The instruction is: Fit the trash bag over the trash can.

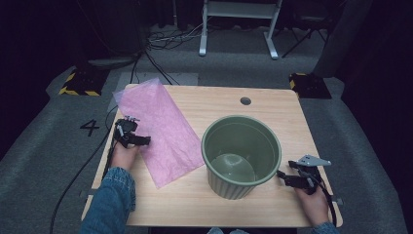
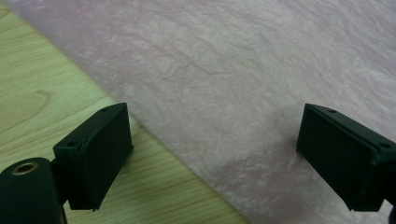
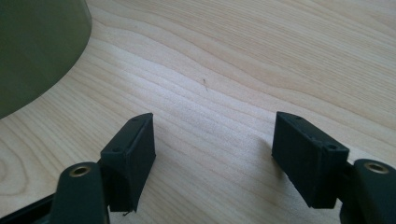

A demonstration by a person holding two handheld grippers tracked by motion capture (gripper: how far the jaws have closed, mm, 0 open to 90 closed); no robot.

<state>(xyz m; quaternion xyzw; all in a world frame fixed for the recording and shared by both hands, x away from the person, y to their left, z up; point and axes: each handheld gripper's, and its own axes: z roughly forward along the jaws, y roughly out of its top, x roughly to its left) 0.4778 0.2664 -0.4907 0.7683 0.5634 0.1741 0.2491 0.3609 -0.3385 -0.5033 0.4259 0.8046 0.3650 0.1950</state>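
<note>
The left hand-held gripper (image 1: 141, 140) sits at centre left of the high view with its jaws spread wide over the edge of the crinkled pink translucent sheet (image 1: 160, 127), grasping nothing. That sheet lies flat on the pale wooden worktop (image 1: 272, 105), left of the ribbed green plastic pot (image 1: 241, 155). The right hand-held gripper (image 1: 282, 178), lower right, is released, just beside the pot.

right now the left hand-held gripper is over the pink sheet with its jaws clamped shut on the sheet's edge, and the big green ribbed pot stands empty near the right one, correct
Not quite. The left hand-held gripper is over the crinkled pink tissue sheet, but its jaws stand wide apart, gripping nothing; the left gripper view shows this. The rest holds: the large green ribbed plastic pot stands empty near the right hand-held gripper.
</note>
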